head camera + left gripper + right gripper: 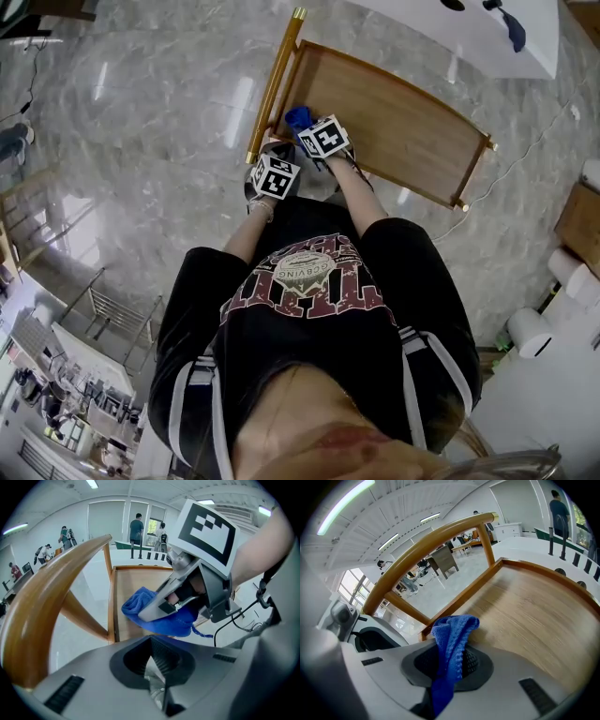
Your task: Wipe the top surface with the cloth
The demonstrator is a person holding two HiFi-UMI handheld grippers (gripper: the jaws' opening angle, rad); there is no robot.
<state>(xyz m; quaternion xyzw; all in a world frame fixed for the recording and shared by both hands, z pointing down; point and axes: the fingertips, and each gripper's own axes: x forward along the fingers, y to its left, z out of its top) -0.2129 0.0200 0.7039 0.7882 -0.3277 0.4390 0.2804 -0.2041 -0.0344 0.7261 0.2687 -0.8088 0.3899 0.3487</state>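
Clamped on a fold of the blue cloth (452, 632), the jaws of the right gripper (449, 663) hold it at the near corner of the wooden top (525, 616), its free end bunched low over the board, touching or not I cannot tell; the left gripper (154, 667) has its jaws pressed together on nothing, just beside; the cloth looks light, soft and floppy, so it wants pinching deep in a thick fold, then pressing flat; beyond runs the curved handle rail (426, 541), then glossy pale floor (141, 112).
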